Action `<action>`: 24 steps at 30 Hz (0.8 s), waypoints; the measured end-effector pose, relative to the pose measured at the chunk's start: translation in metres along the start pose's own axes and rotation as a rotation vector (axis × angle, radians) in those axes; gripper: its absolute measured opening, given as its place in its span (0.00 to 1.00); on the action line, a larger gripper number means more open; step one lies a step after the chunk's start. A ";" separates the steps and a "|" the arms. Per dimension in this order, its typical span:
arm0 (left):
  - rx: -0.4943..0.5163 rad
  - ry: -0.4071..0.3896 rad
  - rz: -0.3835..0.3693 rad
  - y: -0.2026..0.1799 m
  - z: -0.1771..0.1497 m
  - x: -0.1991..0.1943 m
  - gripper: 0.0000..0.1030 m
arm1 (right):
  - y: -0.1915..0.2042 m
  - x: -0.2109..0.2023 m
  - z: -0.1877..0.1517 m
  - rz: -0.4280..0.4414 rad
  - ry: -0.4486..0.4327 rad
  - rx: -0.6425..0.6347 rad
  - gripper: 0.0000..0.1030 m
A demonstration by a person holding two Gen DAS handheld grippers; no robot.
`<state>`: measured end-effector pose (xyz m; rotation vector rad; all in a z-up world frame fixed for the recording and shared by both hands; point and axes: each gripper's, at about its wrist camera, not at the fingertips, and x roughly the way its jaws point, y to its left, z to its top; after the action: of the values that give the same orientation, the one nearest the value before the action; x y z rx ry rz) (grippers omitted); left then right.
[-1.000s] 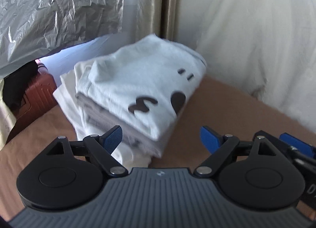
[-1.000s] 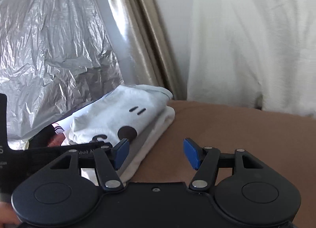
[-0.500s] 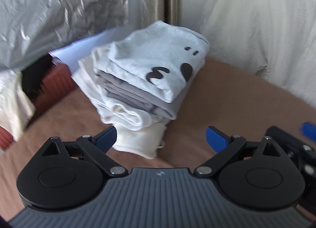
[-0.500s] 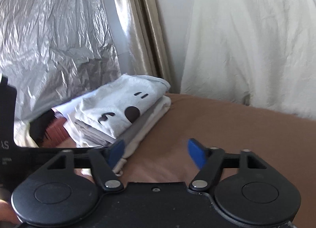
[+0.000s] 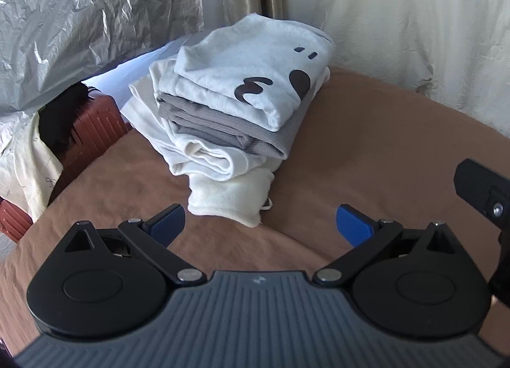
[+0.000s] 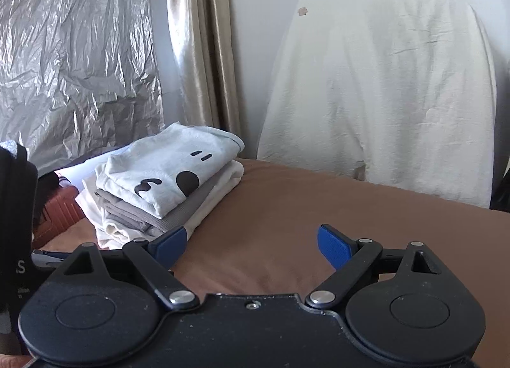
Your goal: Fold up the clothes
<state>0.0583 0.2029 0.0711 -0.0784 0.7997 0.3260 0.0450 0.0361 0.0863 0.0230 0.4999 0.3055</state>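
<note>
A stack of folded clothes point(image 5: 236, 119) rests on the brown sheet point(image 5: 366, 144). On top lies a pale shirt with dark printed marks point(image 5: 255, 71), under it a grey garment point(image 5: 223, 125), then white and cream ones. My left gripper point(image 5: 259, 224) is open and empty, a short way in front of the stack. In the right wrist view the same stack point(image 6: 159, 186) sits at the left, and my right gripper point(image 6: 251, 245) is open and empty over bare brown sheet point(image 6: 287, 208), to the right of the stack.
Crinkled silver plastic sheeting point(image 5: 79, 17) hangs at the back left beside a gold curtain point(image 6: 197, 49). A cream cloth covers something tall point(image 6: 382, 97) behind the bed. A reddish-brown suitcase point(image 5: 92, 132) stands off the bed's left edge. Part of the right tool point(image 5: 484, 189) shows at the right.
Both grippers have drawn back and away from the stack, which now looks smaller and farther off. Both stay open and empty; the stack has not moved.
</note>
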 end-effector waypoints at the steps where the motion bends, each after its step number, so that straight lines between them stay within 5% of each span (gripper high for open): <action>1: -0.008 -0.004 -0.009 0.001 0.001 0.000 1.00 | 0.000 -0.001 -0.001 0.000 -0.003 -0.001 0.89; 8: -0.044 0.006 -0.050 0.002 0.002 0.000 1.00 | 0.002 -0.009 -0.001 -0.059 -0.022 -0.038 0.90; 24: -0.039 0.029 -0.015 0.006 0.001 0.004 1.00 | 0.013 -0.015 -0.001 -0.060 0.004 -0.060 0.90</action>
<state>0.0597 0.2096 0.0694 -0.1262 0.8207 0.3269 0.0279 0.0438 0.0936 -0.0508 0.4946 0.2614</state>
